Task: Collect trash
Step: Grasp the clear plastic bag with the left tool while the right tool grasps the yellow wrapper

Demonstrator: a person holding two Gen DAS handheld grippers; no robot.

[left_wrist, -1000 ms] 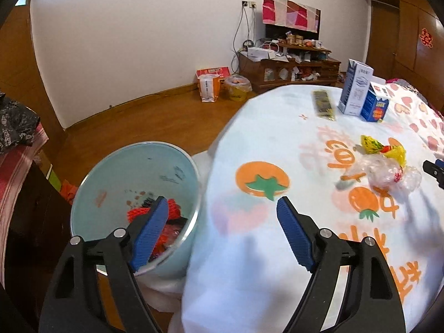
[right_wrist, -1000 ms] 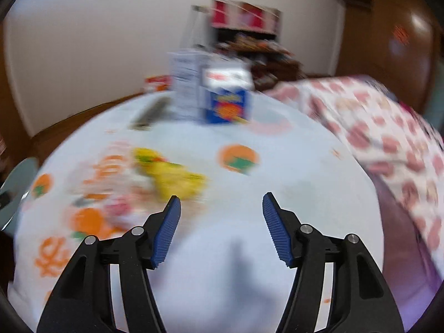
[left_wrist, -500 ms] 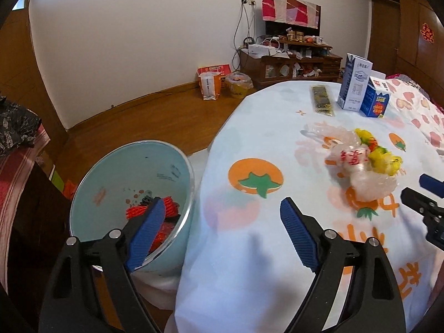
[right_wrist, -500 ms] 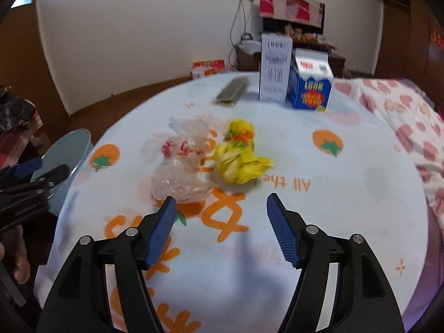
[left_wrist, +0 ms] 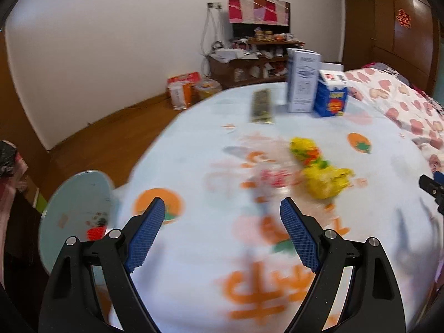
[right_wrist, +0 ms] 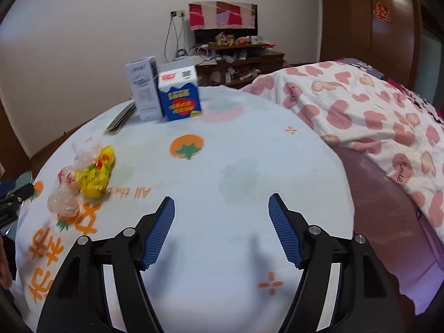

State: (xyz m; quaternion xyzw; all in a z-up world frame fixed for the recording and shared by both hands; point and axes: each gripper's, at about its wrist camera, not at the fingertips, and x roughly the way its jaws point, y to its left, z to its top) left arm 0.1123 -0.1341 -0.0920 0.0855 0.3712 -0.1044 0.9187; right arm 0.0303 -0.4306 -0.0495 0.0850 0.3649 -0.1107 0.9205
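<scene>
My left hand-held gripper [left_wrist: 219, 227] is spread wide over the round bench [right_wrist: 249, 149] in its pale blue tablecloth, nothing between its blue pads. My right hand-held gripper [right_wrist: 222, 224] is likewise empty, its jaws apart.

The crumpled yellow wrapper [right_wrist: 95, 173] and clear plastic bag [right_wrist: 62, 201] lie touching, left of the right gripper. Beside them the cloth reads "All the". The blue carton's [right_wrist: 181, 98] label is too blurred to read; a grey-white carton [right_wrist: 144, 88] stands beside it.

Only the left view shows the light blue bin [left_wrist: 75, 211], red scraps inside.
</scene>
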